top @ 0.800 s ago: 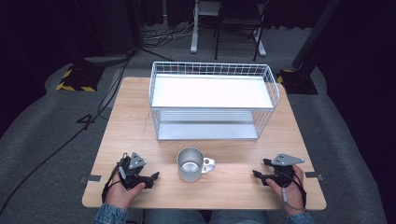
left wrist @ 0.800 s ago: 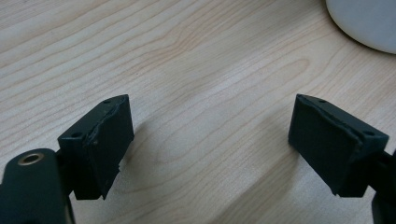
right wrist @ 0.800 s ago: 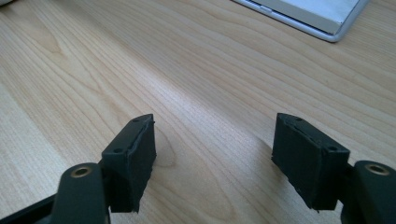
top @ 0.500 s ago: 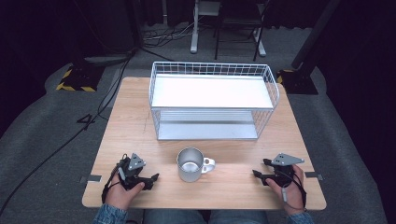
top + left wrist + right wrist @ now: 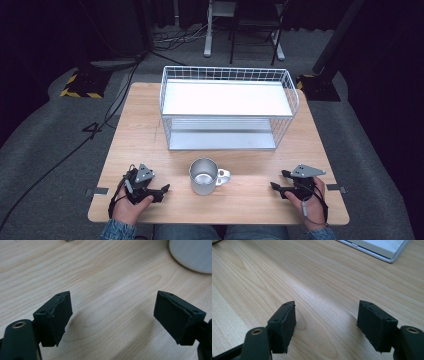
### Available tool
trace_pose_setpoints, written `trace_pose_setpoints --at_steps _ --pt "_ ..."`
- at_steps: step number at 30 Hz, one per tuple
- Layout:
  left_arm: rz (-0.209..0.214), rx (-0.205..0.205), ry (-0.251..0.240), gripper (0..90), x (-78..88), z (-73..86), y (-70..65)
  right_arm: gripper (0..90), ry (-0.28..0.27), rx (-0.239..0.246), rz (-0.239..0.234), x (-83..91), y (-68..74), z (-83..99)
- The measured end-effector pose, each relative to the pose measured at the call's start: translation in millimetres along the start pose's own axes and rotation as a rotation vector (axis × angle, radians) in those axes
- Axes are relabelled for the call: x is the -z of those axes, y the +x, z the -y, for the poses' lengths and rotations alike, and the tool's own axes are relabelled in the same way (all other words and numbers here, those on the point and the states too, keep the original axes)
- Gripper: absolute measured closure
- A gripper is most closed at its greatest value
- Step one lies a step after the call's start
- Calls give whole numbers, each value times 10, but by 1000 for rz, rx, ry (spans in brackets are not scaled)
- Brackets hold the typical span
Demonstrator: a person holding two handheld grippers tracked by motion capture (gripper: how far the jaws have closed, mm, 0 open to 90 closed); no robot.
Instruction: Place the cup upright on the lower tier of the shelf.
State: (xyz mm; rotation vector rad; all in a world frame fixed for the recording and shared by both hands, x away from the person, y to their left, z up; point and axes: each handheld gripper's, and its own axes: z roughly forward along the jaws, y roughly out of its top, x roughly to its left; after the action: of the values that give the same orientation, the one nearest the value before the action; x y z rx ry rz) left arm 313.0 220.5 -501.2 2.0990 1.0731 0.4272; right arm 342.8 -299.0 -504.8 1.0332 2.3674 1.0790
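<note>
Mug: one | wire basket: one | hand-held grippers: two, left and right spread, empty

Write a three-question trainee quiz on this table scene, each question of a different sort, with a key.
1. True or false: the metal mug stands inside the wire rack.
2. Which way does the mug's handle point in the high view? A) toward the left gripper B) toward the right gripper C) toward the rack
3. Fill in: in the two gripper views, the jaws of both grippers stand ____ with nothing between them.

Key: 1 false, it stands on the table in front of the rack; 2 B; 3 apart.
</note>
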Motion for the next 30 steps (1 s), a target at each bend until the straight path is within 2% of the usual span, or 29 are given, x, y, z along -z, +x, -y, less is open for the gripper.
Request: trace_pose_setpoints --at_steps 2,3,6,7,8,9,10,11,12,16,19,20,21,25,29,30 --pt "-5 2 -30 156 36 -8 -12 312 -1 0 -1 0 0 0" --pt "-5 2 -30 156 36 -8 -12 312 -1 0 -1 0 0 0" --pt "-2 -14 -90 156 114 -38 -39 312 1 -1 -1 0 -1 0" --pt "-2 -14 -90 156 114 -38 -39 312 1 -1 -1 0 -1 -1" --pt "7 -13 -122 156 150 -53 -60 313 0 -2 -2 0 -2 0" --pt "7 -13 -122 155 150 -53 -60 312 1 -2 -1 0 -2 -1" --pt "12 -16 -156 155 185 -64 -76 313 0 -2 -2 0 -2 0" --pt "12 -16 -156 155 185 -64 -76 313 0 -2 -2 0 -2 0" --pt "16 -16 -187 155 214 -70 -94 313 1 -2 -1 0 -2 -1" --pt "41 -22 -239 155 258 -86 -133 313 1 -2 -1 0 -2 -1" --pt "54 -28 -254 155 268 -101 -168 313 1 -1 -3 -3 -2 -4" --pt "65 -47 -260 155 275 -122 -205 313 1 -1 -4 -4 -3 -4" --pt "65 -47 -260 154 275 -122 -205 313 1 -1 -4 -4 -2 -4" --pt "124 -61 -281 154 276 -173 -328 313 1 -1 -4 -4 -2 -4" --pt "139 -82 -290 154 277 -207 -387 314 0 0 -4 -4 -2 -4" --pt "157 -79 -296 154 266 -226 -432 315 -1 0 -4 -4 -1 -3"
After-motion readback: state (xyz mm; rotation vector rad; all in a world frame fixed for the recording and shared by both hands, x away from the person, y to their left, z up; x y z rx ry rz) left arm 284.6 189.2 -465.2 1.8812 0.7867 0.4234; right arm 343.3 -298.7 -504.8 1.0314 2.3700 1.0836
